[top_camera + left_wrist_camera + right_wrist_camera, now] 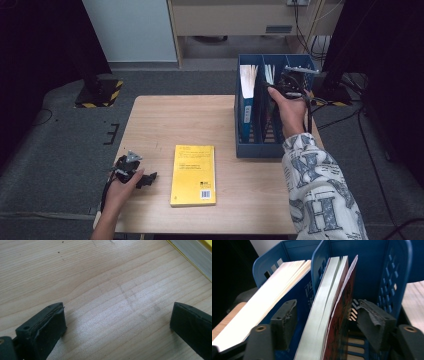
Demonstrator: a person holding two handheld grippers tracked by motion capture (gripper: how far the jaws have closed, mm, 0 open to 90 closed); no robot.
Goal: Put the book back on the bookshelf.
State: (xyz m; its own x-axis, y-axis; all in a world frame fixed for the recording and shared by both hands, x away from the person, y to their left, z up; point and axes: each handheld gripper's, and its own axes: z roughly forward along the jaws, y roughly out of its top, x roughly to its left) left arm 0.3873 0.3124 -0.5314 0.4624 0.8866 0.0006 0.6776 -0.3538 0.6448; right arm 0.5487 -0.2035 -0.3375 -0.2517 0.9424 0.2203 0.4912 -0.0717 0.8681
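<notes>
right tongs parted, astride the red-covered book, pads clear | book upright in blue rack's middle slot | we judge it thin, floppy, slick: pinch near spine | left tongs wide, empty

File rack sits on table, rear right; two books in it, side by side. Third book lies left of rack, nearer front.
</notes>
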